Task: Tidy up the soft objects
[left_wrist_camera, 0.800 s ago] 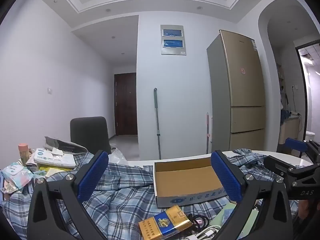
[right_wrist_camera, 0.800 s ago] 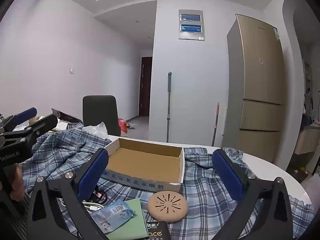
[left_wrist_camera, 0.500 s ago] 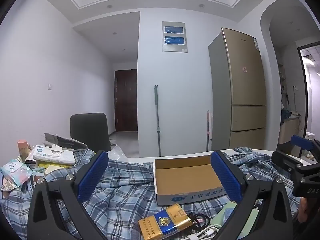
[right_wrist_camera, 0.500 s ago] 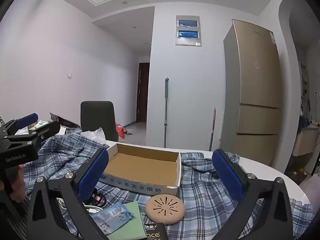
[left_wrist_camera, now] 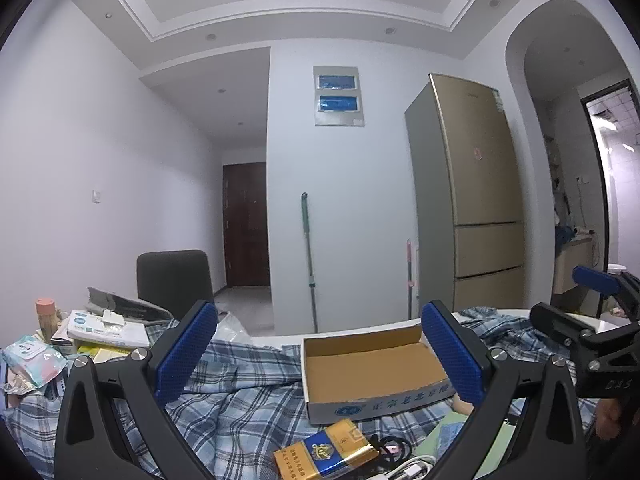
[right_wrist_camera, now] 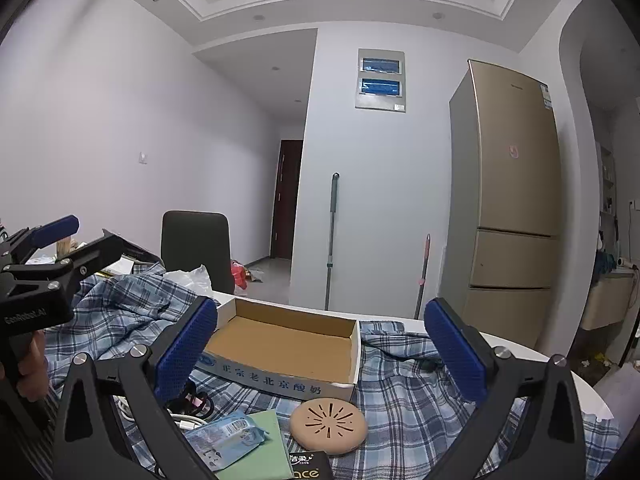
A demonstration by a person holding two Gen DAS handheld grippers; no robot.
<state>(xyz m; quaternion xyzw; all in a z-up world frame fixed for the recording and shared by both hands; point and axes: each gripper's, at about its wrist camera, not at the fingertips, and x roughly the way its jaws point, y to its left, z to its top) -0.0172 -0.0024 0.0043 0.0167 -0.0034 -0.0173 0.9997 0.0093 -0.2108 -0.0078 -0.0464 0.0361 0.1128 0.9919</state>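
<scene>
- Far left on the counter (right_wrist_camera: 532, 350), a heap of tissue packs (left_wrist_camera: 102, 326) and a wipes pouch (left_wrist_camera: 32, 362) sits piled against a pink-capped bottle (left_wrist_camera: 45, 318); it looks pushed aside to free the middle.
- The left hand-held gripper (left_wrist_camera: 318, 354) hangs above the cloth with its blue pads spread wide and nothing between them. I judge it is waiting for something to grab.
- Under both tools lies the plaid shirt (left_wrist_camera: 240, 396), rumpled and spread over most of the counter. It is the obvious soft thing to tidy, and it is untouched by either tool.
- In the middle, resting on the shirt, stands an open cardboard box (right_wrist_camera: 286, 350) with nothing in it. It probably serves as the bin for sorted items.
- In front of the box, toward the person, lie a gold-and-blue cigarette pack (left_wrist_camera: 326, 454), tangled cables (right_wrist_camera: 188, 402), a blue sachet (right_wrist_camera: 226, 438) on a green sheet (right_wrist_camera: 260, 446), and a round tan disc (right_wrist_camera: 329, 424) touching the box's front wall.
- These things weigh the cloth down, so lifting the shirt as it lies would likely drag or tip them.
- The right hand-held gripper (right_wrist_camera: 320, 354) is also wide apart and holding nothing, level with the box and aimed over it.
- Beyond, a gold fridge (right_wrist_camera: 516, 200) and a mop (right_wrist_camera: 332, 240) stand by the wall, well apart from the work.
</scene>
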